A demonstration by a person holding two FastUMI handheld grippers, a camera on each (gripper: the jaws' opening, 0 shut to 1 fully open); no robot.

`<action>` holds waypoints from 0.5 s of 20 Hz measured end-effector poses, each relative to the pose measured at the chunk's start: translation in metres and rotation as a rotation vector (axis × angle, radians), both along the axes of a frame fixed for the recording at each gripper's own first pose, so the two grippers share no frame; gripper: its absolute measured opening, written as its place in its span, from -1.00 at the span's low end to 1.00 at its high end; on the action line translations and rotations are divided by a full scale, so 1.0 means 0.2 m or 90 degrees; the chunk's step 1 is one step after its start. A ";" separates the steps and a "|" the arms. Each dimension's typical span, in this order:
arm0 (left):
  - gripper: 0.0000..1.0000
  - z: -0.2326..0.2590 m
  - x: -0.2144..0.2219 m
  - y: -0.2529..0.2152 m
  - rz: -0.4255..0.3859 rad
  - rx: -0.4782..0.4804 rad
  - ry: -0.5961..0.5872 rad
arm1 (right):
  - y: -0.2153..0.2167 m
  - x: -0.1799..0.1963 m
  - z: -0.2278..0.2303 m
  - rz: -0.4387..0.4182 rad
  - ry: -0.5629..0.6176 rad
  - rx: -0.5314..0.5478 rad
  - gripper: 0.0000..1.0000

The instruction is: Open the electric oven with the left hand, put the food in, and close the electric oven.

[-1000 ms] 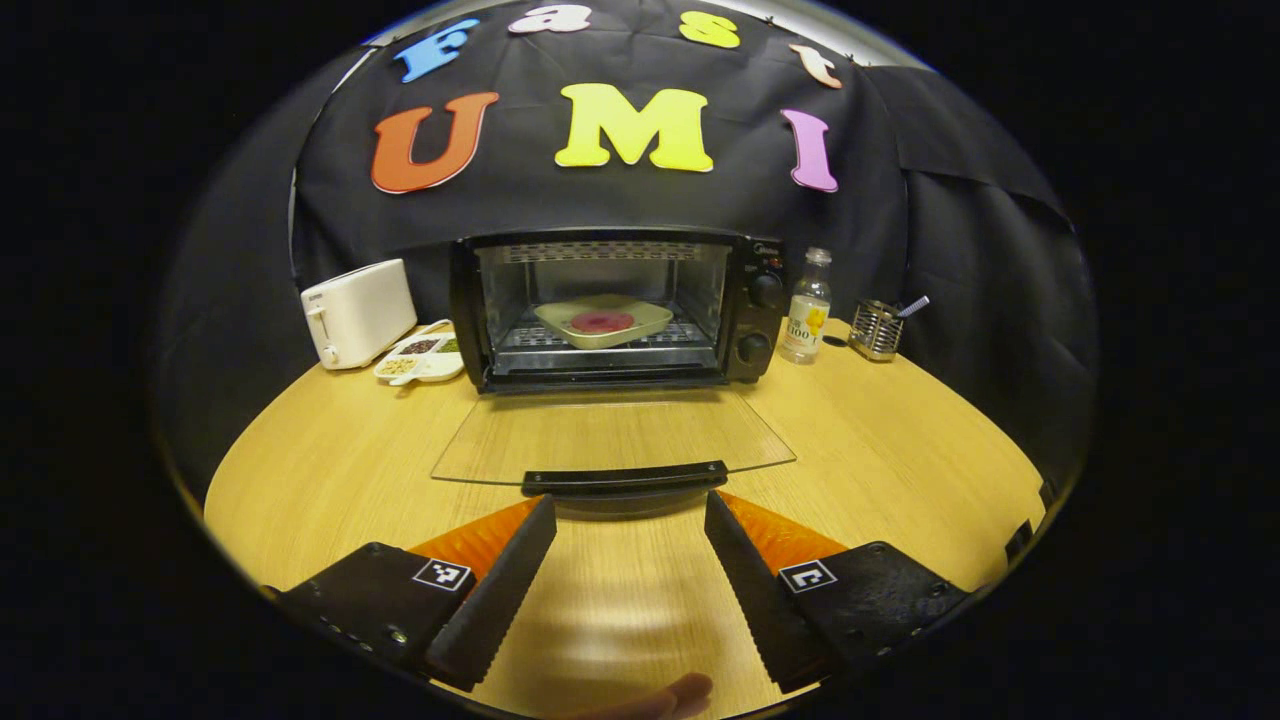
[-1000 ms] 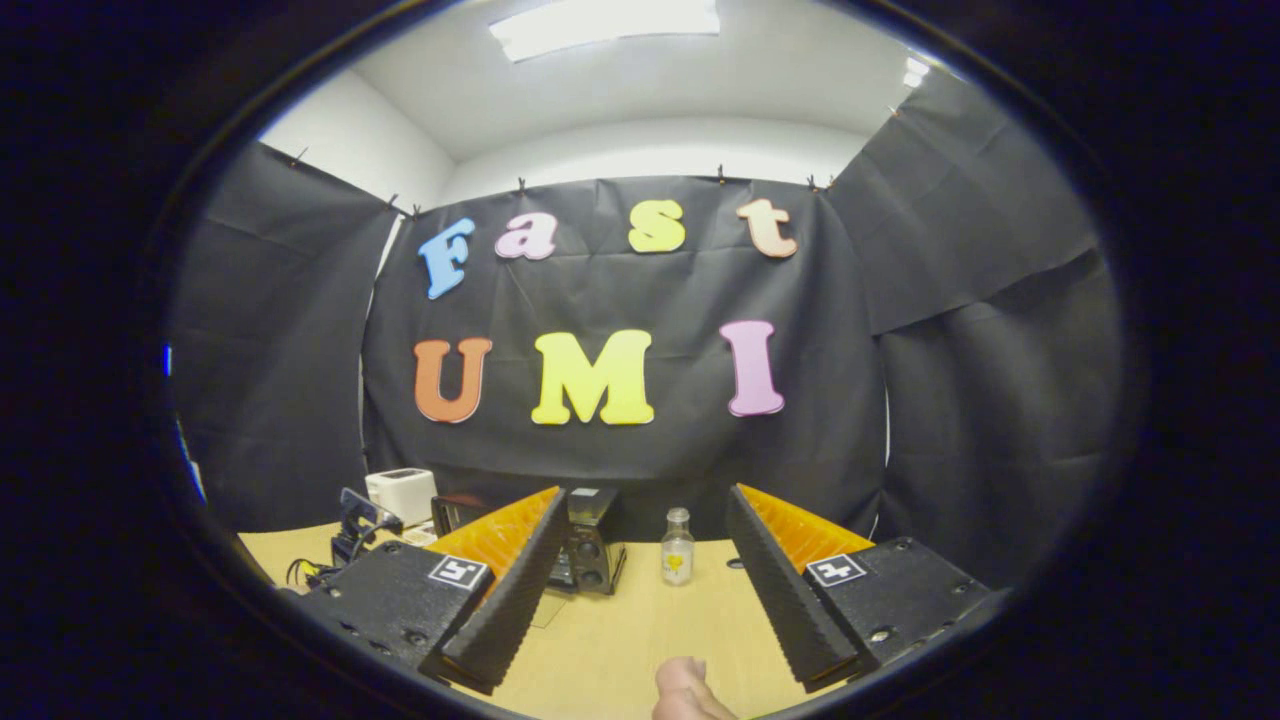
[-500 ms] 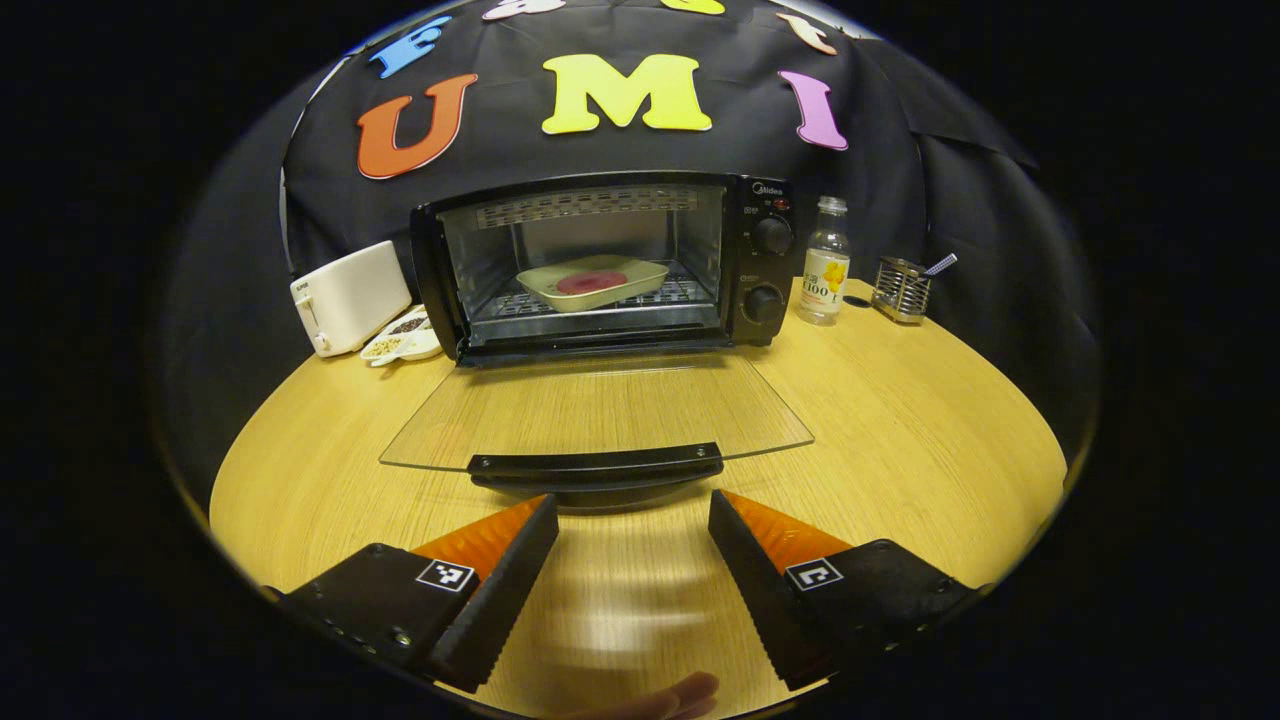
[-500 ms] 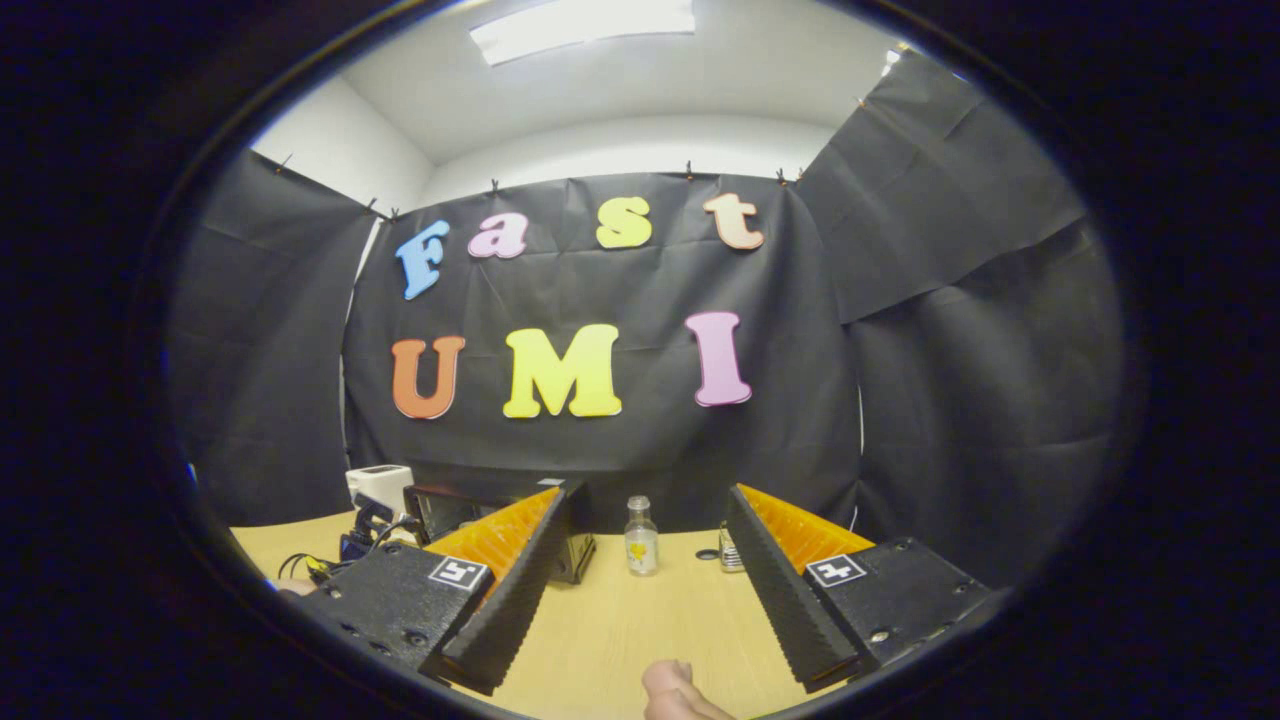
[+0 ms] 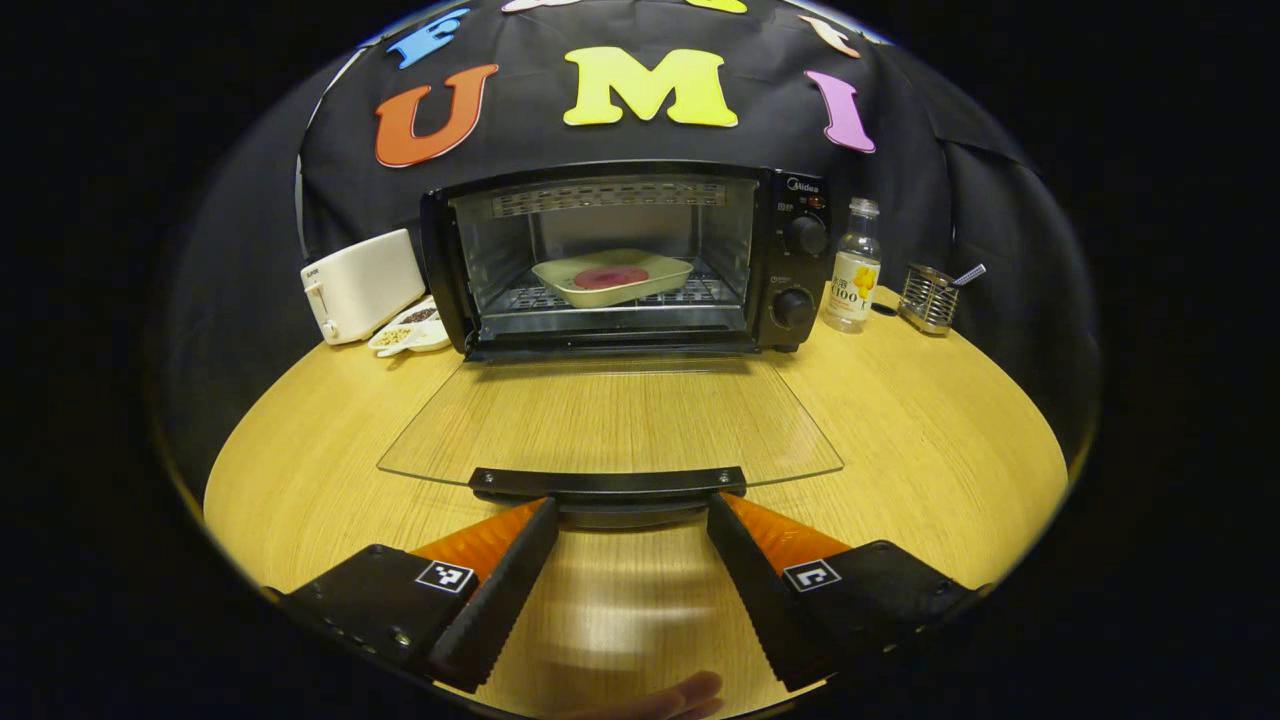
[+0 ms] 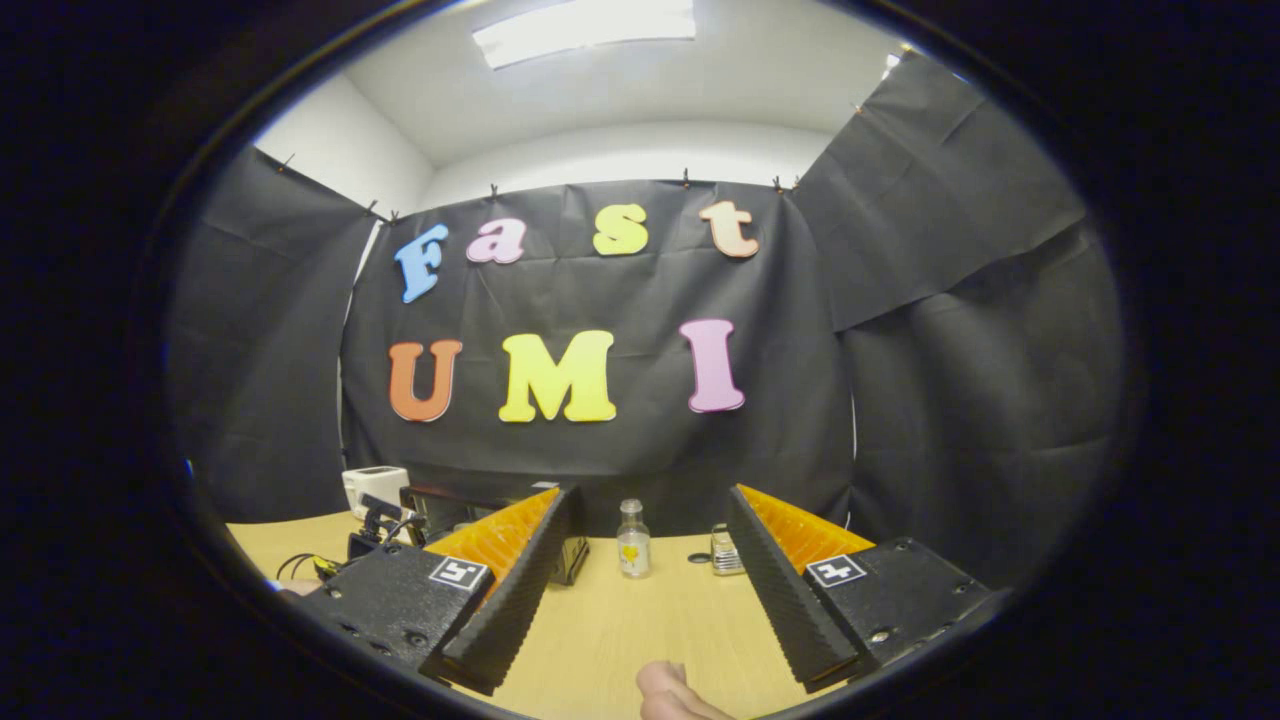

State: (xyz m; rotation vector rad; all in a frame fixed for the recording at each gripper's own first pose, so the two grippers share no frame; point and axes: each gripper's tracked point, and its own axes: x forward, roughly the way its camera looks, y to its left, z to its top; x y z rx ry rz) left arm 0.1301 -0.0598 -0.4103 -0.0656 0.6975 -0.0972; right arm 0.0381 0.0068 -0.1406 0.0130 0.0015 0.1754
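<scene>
One oven (image 5: pixel 620 260), door (image 5: pixel 610 425) flat open, holds one tray (image 5: pixel 612 277) (one red patty (image 5: pixel 610 276)); both grippers, left (image 5: pixel 630 515) and right (image 6: pixel 648 500), gape wide, empty.

A: Oven state?
B: The electric oven (image 5: pixel 620 255) stands at the back of the wooden table (image 5: pixel 900 450), door (image 5: pixel 610 420) folded down flat. The door handle (image 5: pixel 608 482) faces the camera.
A: Food?
B: A pale tray (image 5: pixel 612 277) with a red round piece of food (image 5: pixel 610 277) sits on the rack inside.
A: Left gripper?
B: The left gripper (image 5: pixel 628 512) has its fingers spread wide, tips just beside the handle's two ends. Contact can't be told. Nothing sits between them.
A: Anything else?
B: A white toaster (image 5: pixel 362 285) and a divided snack dish (image 5: pixel 412 330) lie left of the oven; a bottle (image 5: pixel 852 268) and a wire holder (image 5: pixel 930 298) lie right. A fingertip (image 5: pixel 690 692) shows at the bottom edge.
</scene>
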 end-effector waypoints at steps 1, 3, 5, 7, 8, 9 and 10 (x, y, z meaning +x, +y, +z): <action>0.94 0.01 0.00 0.00 -0.001 0.001 -0.002 | 0.01 -0.01 0.00 0.003 0.003 0.001 0.93; 0.94 0.03 0.00 0.00 -0.002 0.002 -0.005 | 0.02 -0.02 0.00 0.007 0.008 -0.001 0.93; 0.94 0.05 0.00 0.00 -0.004 0.007 -0.016 | 0.02 -0.04 0.01 0.002 0.007 -0.004 0.93; 0.94 0.08 0.01 0.00 -0.003 0.008 -0.021 | 0.03 -0.05 0.03 -0.001 0.004 -0.003 0.92; 0.94 0.09 0.01 0.00 -0.002 0.006 -0.023 | 0.03 -0.05 0.03 0.000 0.004 -0.003 0.92; 0.94 0.10 0.01 0.00 -0.004 0.007 -0.023 | 0.04 -0.06 0.02 -0.001 0.007 -0.003 0.93; 0.94 0.12 0.02 0.00 -0.003 0.007 -0.024 | 0.02 -0.06 0.01 -0.007 0.011 0.001 0.92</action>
